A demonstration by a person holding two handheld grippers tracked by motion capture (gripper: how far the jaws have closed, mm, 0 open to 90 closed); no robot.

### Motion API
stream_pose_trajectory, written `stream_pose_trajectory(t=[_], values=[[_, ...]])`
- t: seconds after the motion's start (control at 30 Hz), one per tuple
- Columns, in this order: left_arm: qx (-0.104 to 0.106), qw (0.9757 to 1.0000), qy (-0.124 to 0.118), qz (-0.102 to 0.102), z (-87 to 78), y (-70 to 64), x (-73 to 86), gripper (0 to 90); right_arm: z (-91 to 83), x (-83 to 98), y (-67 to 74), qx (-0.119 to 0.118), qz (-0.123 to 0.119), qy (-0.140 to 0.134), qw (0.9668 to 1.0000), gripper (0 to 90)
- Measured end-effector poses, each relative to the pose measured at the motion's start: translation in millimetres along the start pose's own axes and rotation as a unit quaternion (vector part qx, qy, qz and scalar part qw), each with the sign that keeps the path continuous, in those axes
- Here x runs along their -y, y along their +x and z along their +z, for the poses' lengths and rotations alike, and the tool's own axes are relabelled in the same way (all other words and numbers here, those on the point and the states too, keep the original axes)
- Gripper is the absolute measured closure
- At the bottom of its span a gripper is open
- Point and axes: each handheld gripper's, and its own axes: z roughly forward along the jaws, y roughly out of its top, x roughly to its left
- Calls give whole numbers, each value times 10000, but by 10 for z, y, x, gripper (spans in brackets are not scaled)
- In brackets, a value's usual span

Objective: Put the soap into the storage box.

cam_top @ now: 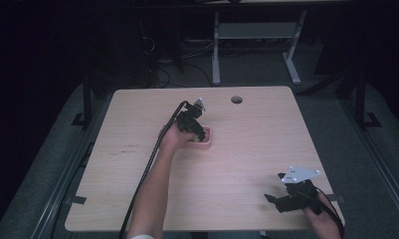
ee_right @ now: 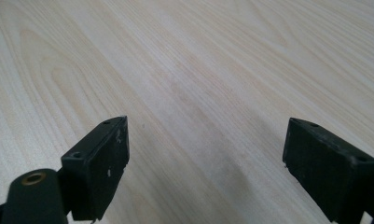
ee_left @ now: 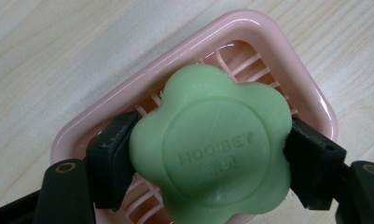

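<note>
A green flower-shaped soap bar (ee_left: 212,149) with raised lettering is held between the two black jaws of my left gripper (ee_left: 212,163), which is shut on it. Right under it sits a pink slatted soap dish (ee_left: 208,46); whether the soap touches the slats I cannot tell. From above, the left gripper (cam_top: 199,133) points down over the pink dish (cam_top: 209,141) near the table's middle. My right gripper (cam_top: 272,198) rests near the front right corner, its jaws wide apart with only bare wood between them (ee_right: 205,163).
The light wooden table (cam_top: 247,149) has a round cable hole (cam_top: 236,99) at the back. Cables trail from both grippers toward the front edge. Beyond the table stand white desk legs (cam_top: 216,50) on a dark floor.
</note>
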Motion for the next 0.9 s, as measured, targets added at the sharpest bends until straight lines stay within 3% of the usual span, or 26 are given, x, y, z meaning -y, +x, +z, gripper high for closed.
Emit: stream_pose_trajectory(t=[0.6, 0.9], values=[[-163, 9998, -60, 103, -49, -23, 4, 254, 13, -7, 14, -6, 18, 51, 10000, 140], [-199, 9994, -237, 146, -156, -56, 25, 232, 24, -13, 22, 1, -5, 73, 10000, 140]])
